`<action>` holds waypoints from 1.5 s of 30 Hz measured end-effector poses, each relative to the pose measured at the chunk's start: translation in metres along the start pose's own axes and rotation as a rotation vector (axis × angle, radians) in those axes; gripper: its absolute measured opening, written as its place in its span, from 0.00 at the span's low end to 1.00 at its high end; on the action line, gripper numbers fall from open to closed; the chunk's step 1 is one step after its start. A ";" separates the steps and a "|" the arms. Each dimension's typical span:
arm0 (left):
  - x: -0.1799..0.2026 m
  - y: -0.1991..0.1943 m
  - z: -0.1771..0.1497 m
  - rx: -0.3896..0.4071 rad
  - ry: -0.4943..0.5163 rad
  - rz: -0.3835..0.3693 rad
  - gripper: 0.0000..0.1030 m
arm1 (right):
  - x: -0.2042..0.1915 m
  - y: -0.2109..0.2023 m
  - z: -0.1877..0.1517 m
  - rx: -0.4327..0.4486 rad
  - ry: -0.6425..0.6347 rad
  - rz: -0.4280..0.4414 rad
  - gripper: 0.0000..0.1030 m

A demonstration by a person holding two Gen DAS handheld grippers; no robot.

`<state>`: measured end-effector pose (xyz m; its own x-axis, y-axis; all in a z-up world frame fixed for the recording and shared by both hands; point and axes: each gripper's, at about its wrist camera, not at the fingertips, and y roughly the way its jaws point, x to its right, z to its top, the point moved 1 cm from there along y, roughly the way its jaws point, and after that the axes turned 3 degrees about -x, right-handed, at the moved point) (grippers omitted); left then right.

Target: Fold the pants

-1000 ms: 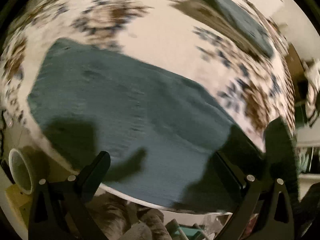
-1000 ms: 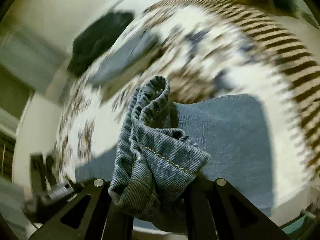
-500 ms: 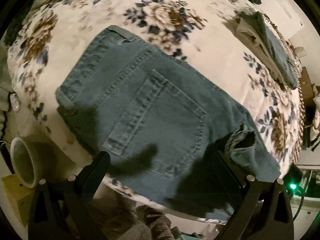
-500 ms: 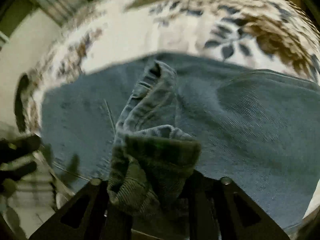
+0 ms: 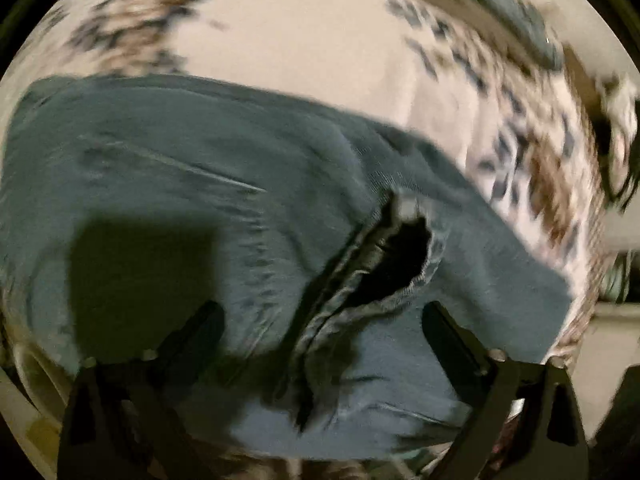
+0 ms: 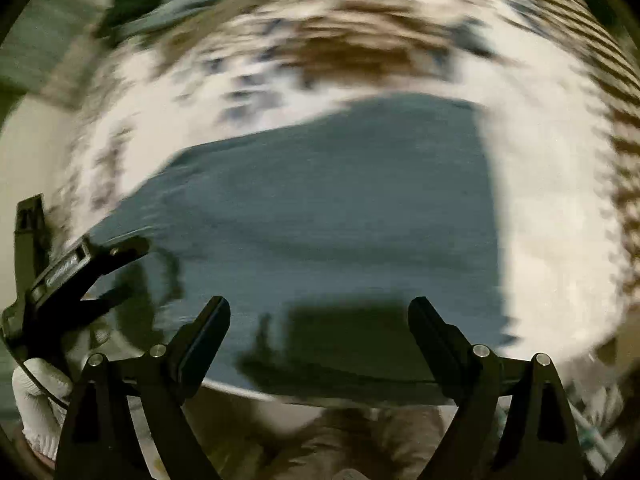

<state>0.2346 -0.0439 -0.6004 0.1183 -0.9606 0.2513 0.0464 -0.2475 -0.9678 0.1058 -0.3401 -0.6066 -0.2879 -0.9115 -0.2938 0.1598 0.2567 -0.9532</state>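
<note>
Blue jeans [image 5: 200, 184] lie folded on a floral bedspread [image 5: 304, 48]. In the left wrist view a bunched leg hem [image 5: 384, 264] lies on top of the jeans, gaping open, just ahead of my left gripper [image 5: 322, 312], which is open and empty. In the right wrist view the jeans [image 6: 340, 208] lie flat as a blue block. My right gripper [image 6: 320, 308] is open and empty over their near edge. The left gripper [image 6: 76, 268] shows at the left of that view. Both views are blurred.
The floral bedspread [image 6: 552, 240] spreads around the jeans, with a striped border [image 6: 600, 40] at the right. Other folded clothes [image 5: 516, 12] lie at the far side of the bed. A white-gloved hand [image 6: 36, 396] holds the left gripper.
My right gripper has opened and let go of the bunched hem, which now lies on the jeans. Both grippers have shifted; the left one now faces the dropped hem.
</note>
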 end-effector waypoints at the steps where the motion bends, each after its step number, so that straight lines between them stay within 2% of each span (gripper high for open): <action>1: 0.007 0.011 0.001 -0.016 0.036 0.009 0.53 | 0.010 0.000 0.002 0.002 0.021 -0.014 0.90; 2: 0.012 0.015 0.001 -0.017 0.056 -0.001 0.32 | 0.017 0.001 0.005 0.007 0.042 -0.032 0.90; 3: 0.016 0.016 0.000 -0.006 0.076 0.012 0.31 | 0.023 0.002 0.008 0.014 0.060 -0.047 0.90; 5: 0.022 0.011 -0.006 0.040 0.118 0.040 0.16 | 0.032 0.003 0.011 0.019 0.080 -0.081 0.93; 6: 0.022 0.005 -0.011 0.056 0.125 0.035 0.15 | 0.033 0.006 0.013 0.020 0.086 -0.098 0.96; 8: 0.019 -0.006 -0.020 0.083 0.119 0.026 0.12 | 0.034 0.010 0.016 0.014 0.087 -0.119 0.96; 11: 0.010 -0.021 -0.030 0.085 0.080 0.010 0.11 | 0.029 0.019 0.022 0.003 0.077 -0.130 0.96; 18: -0.009 0.006 -0.028 0.038 0.011 0.029 0.10 | -0.006 0.046 0.028 -0.035 0.017 -0.189 0.96; 21: -0.014 0.013 -0.022 0.023 -0.036 -0.016 0.13 | -0.017 0.055 0.030 -0.044 0.006 -0.208 0.96; 24: -0.019 0.000 -0.025 0.040 -0.086 -0.084 0.17 | -0.024 0.056 0.034 -0.046 0.004 -0.205 0.96; 25: -0.023 -0.007 -0.028 0.054 -0.099 -0.099 0.28 | -0.025 0.055 0.034 -0.047 0.001 -0.198 0.96; 26: -0.029 -0.020 -0.033 0.085 -0.129 -0.145 0.42 | -0.030 0.054 0.035 -0.052 -0.006 -0.190 0.96; 27: -0.035 -0.031 -0.037 0.106 -0.158 -0.172 0.51 | -0.037 0.052 0.035 -0.057 -0.018 -0.185 0.96; 28: -0.043 -0.041 -0.043 0.130 -0.191 -0.194 0.66 | -0.040 0.051 0.037 -0.060 -0.026 -0.184 0.96; 29: -0.050 -0.049 -0.048 0.148 -0.220 -0.213 0.71 | -0.047 0.049 0.037 -0.064 -0.042 -0.183 0.96; 31: -0.073 -0.064 -0.060 0.191 -0.307 -0.236 0.71 | -0.064 0.045 0.038 -0.071 -0.082 -0.178 0.96; 33: -0.110 -0.075 -0.074 0.236 -0.439 -0.259 0.71 | -0.083 0.042 0.041 -0.072 -0.122 -0.164 0.96; 34: -0.137 -0.076 -0.081 0.264 -0.542 -0.267 0.71 | -0.091 0.041 0.042 -0.072 -0.137 -0.156 0.96; 37: -0.190 -0.066 -0.096 0.297 -0.731 -0.293 0.71 | -0.121 0.046 0.051 -0.072 -0.175 -0.142 0.96; 39: -0.230 -0.052 -0.105 0.311 -0.863 -0.339 0.71 | -0.143 0.055 0.056 -0.080 -0.194 -0.131 0.96; 42: -0.255 -0.035 -0.099 0.342 -0.950 -0.373 0.71 | -0.162 0.066 0.057 -0.088 -0.210 -0.109 0.96; 45: -0.265 -0.033 -0.088 0.379 -0.966 -0.395 0.71 | -0.175 0.075 0.050 -0.099 -0.224 -0.094 0.96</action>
<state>0.1147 0.2082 -0.6363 0.7439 -0.2793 0.6071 0.5323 -0.3016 -0.7910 0.2157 -0.1776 -0.6230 -0.0789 -0.9785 -0.1905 0.0454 0.1874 -0.9812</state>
